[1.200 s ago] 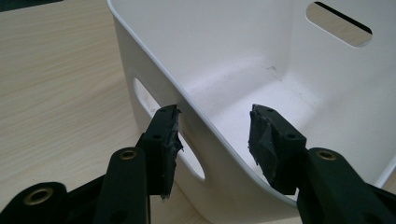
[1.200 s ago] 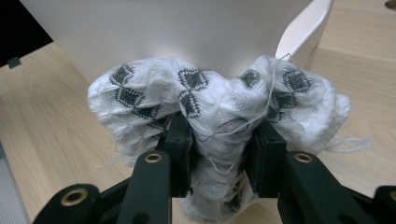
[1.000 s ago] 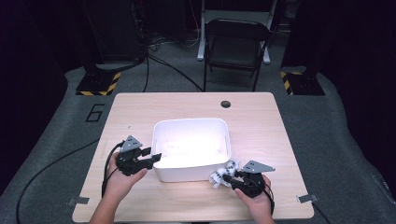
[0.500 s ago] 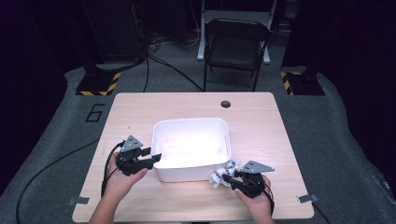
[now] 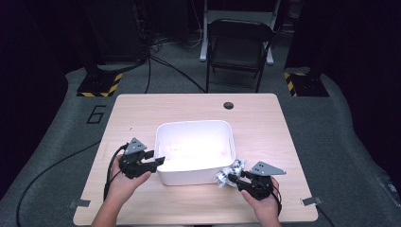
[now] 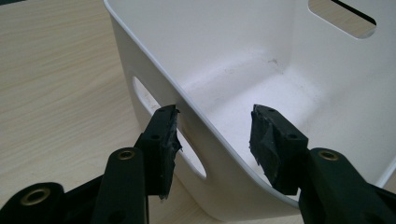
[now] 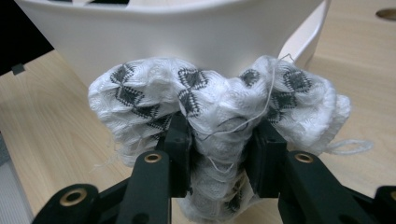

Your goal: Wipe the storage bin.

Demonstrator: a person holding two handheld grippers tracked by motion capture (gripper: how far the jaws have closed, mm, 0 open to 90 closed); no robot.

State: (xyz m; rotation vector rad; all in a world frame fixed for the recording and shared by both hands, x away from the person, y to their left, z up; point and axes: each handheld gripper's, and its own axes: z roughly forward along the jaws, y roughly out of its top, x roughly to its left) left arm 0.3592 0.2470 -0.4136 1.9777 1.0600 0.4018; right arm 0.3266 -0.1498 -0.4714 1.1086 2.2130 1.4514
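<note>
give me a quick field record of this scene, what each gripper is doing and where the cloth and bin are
surface: light wooden table
container: white plastic bin with handle cut-outs, mid-table, nothing seen inside
cloth: white knitted cloth with dark diamond pattern, bunched, outside the bin's near right corner
left gripper: jaws straddle the bin's wall, one outside, one inside, not pressing
right gripper: shut on the cloth
background: black folding chair beyond the table
</note>
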